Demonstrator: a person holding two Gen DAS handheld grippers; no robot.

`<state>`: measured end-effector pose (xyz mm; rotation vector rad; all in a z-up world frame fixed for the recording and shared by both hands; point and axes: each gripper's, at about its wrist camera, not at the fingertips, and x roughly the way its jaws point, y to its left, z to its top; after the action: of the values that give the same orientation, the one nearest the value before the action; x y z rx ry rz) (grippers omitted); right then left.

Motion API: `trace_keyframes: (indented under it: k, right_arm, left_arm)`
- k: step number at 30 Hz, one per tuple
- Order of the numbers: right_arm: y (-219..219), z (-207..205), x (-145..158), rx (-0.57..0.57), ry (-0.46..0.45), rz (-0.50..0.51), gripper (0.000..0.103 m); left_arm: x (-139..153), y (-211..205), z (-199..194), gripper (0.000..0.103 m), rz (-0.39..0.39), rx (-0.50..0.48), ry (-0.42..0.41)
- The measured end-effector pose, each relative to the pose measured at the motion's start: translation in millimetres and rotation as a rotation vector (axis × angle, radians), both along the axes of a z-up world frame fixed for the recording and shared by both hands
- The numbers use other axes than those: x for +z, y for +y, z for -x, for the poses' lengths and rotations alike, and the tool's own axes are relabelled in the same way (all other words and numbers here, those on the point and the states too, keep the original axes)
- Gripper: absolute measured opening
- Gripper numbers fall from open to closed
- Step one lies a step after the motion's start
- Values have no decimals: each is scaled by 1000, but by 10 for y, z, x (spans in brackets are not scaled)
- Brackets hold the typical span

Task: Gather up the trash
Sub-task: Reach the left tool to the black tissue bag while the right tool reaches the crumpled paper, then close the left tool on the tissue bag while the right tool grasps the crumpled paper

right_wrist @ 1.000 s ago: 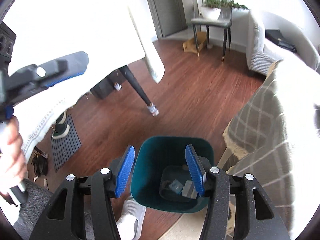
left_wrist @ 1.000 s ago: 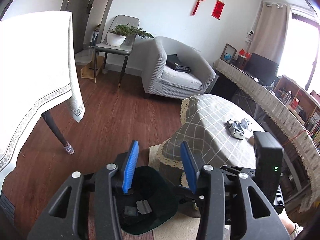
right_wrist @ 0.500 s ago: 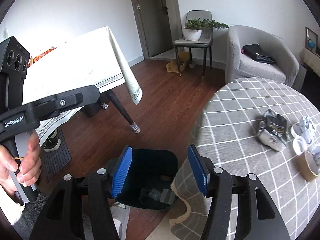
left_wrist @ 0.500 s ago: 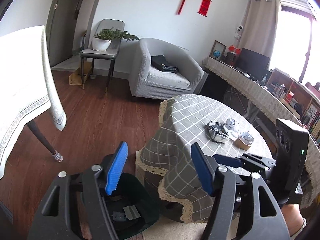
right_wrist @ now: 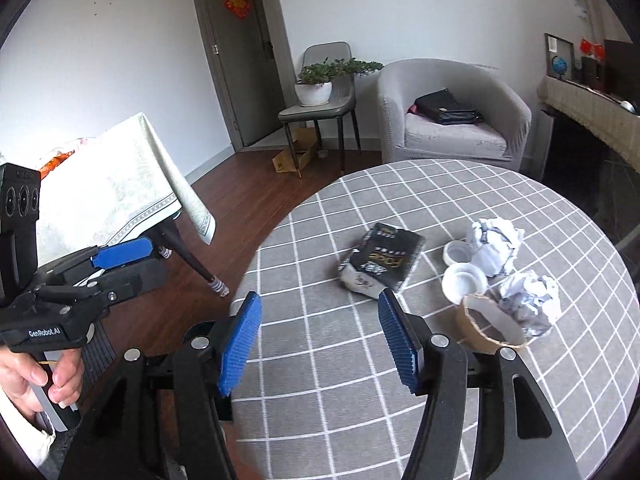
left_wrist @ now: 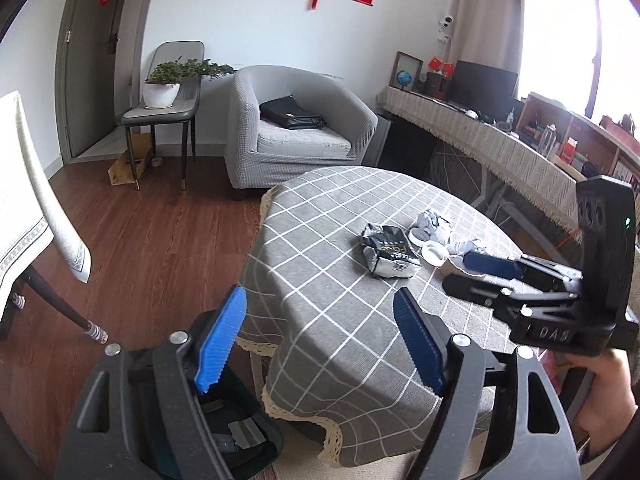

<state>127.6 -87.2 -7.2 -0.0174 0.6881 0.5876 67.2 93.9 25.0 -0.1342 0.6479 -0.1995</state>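
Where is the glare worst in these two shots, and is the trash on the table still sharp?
Left wrist view: the window at upper right is blown out white. Right wrist view: evenly lit, the black packet and crumpled paper look sharp; straight edges bow near the rim.

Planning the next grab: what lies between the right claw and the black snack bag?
Only bare checked tablecloth separates the open right claw from the black snack bag, per the right wrist view.

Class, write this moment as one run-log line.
left gripper: opening, empty | right gripper: empty, open | crumpled packet: on table | bin: on floor
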Motion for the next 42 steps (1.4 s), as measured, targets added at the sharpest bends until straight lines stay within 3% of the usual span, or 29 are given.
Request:
trace_keyframes:
  k: [8, 23, 34, 42]
  right_arm:
    - [-503, -241, 22, -72, -19, -3, 66]
    - [-1127, -619, -85, -150, 29, -56, 67]
    - [-1360, -813, -270, -164, 104, -56, 69]
    - [-1394, -875, -342, -165, 149, -83, 69]
  left_arm:
    - [-93, -415, -280, 81, -39, -34, 22]
    - [-422, -1020, -837, 81, -71, -41, 104]
    - [-606, -1119, -1114, 81, -106, 14, 170]
    - [-592, -1099, -1210, 80, -71, 22, 188]
